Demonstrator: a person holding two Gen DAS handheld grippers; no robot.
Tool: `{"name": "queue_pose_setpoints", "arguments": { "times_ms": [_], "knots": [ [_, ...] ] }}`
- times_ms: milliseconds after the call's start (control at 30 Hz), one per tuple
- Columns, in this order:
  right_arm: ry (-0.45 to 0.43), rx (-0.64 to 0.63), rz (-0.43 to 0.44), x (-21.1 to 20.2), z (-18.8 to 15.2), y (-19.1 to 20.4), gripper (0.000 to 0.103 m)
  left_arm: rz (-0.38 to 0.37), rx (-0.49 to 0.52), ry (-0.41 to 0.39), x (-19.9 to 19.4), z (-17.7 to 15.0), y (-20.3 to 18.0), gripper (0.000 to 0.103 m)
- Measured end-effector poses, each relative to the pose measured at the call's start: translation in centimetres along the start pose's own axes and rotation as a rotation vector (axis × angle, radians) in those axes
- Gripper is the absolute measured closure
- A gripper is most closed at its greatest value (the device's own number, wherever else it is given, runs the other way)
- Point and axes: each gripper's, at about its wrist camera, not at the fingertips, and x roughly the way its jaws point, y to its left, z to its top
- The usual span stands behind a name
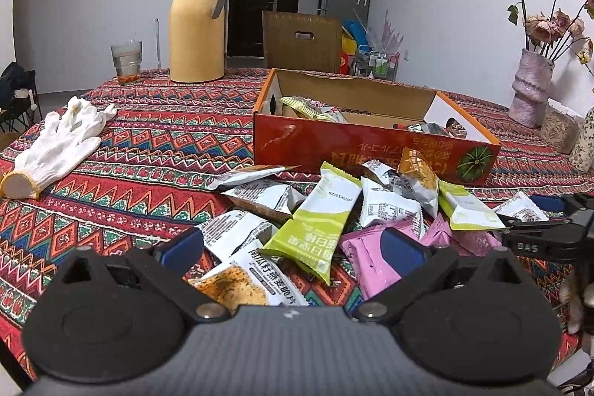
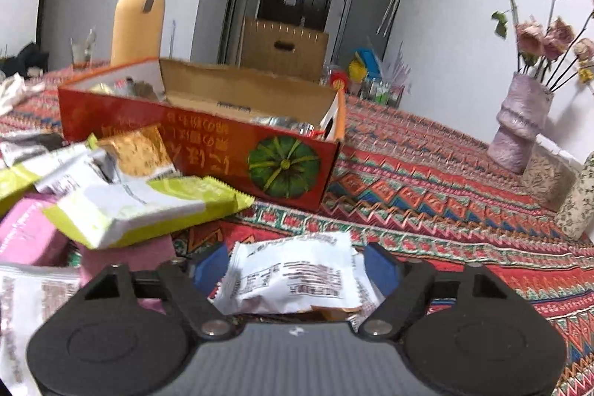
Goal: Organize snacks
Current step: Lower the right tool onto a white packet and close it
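Note:
A heap of snack packets (image 1: pixel 334 210) lies on the patterned tablecloth in front of a red open carton (image 1: pixel 371 151) that holds a few packets. My left gripper (image 1: pixel 293 247) hangs open over the near side of the heap, above a green packet (image 1: pixel 315 221) and a pink one (image 1: pixel 367 258), gripping nothing. In the right wrist view my right gripper (image 2: pixel 295 270) has a white snack packet (image 2: pixel 293 277) between its blue pads (image 2: pixel 382 270), which touch both of its edges. The carton (image 2: pixel 208 143) stands just beyond. The right gripper (image 1: pixel 527 214) also shows at the heap's right edge.
A white glove (image 1: pixel 63 140) lies at the left. At the back left stand a yellow thermos jug (image 1: pixel 196 25) and a glass (image 1: pixel 126 62). A vase of dried roses (image 1: pixel 531 91) and jars (image 1: pixel 560 132) stand at the right edge. Bare tablecloth (image 2: pixel 445 203) stretches right of the carton.

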Motion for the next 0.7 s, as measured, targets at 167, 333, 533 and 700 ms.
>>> {"name": "queue_pose_setpoints", "arguments": {
  "times_ms": [167, 333, 533, 700],
  "knots": [
    [-0.024, -0.096, -0.022, -0.5, -0.5, 1.5, 0.045, -0.003, -0.007, 0.009, 0.4, 0.0, 0.0, 0.000],
    [-0.062, -0.120, -0.025, -1.4, -0.7, 1.9, 0.073, -0.018, -0.004, 0.012, 0.4, -0.2, -0.3, 0.000],
    [-0.103, -0.024, 0.020, -3.0, -0.6, 1.1, 0.087, -0.017, -0.012, 0.004, 0.1, -0.1, 0.0, 0.000],
    [-0.157, 0.103, 0.048, -5.0, -0.8, 0.1, 0.087, -0.001, -0.022, 0.003, 0.1, 0.1, 0.6, 0.000]
  ]
}}
